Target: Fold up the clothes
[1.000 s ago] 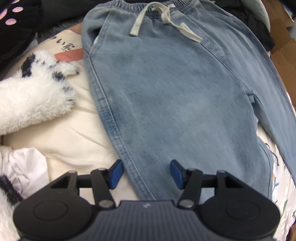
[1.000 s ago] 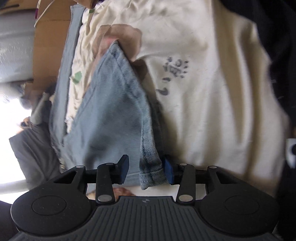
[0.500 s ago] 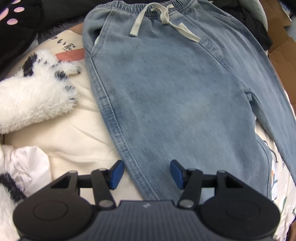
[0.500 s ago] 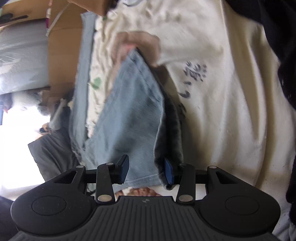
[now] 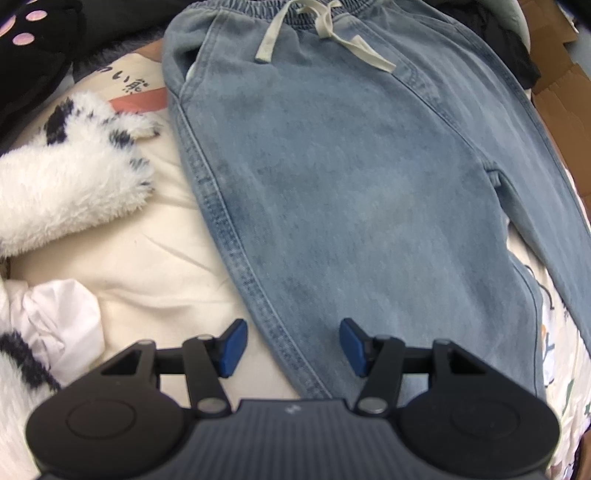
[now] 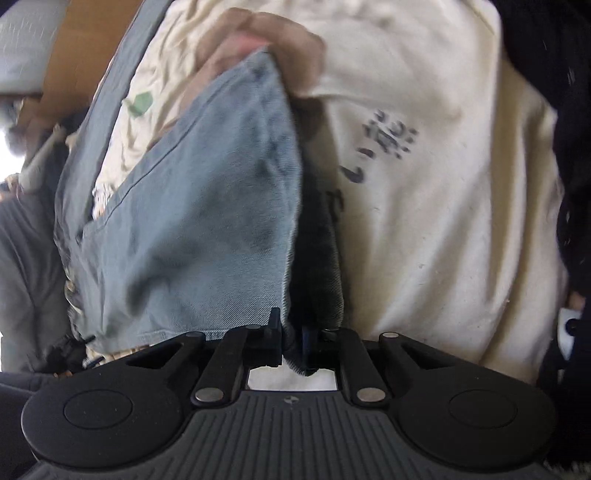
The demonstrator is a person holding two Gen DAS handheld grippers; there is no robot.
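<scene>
A second ago the right gripper (image 6: 292, 341) stood spread around the hem of the light blue jeans (image 5: 351, 192); its jaws have just been closing and now pinch that trouser-leg hem (image 6: 295, 354), the denim rising from the pads toward the far side; the left gripper (image 5: 290, 347) is as before, spread apart, its blue pads either side of the jeans' left seam without pressing it. The jeans lie flat on a cream sheet (image 5: 155, 251), waistband and drawstring (image 5: 325, 33) far; a white fluffy garment (image 5: 62, 177) lies left, apart from the seam, with bare sheet between; cardboard (image 5: 554, 85) borders the far right edge.
</scene>
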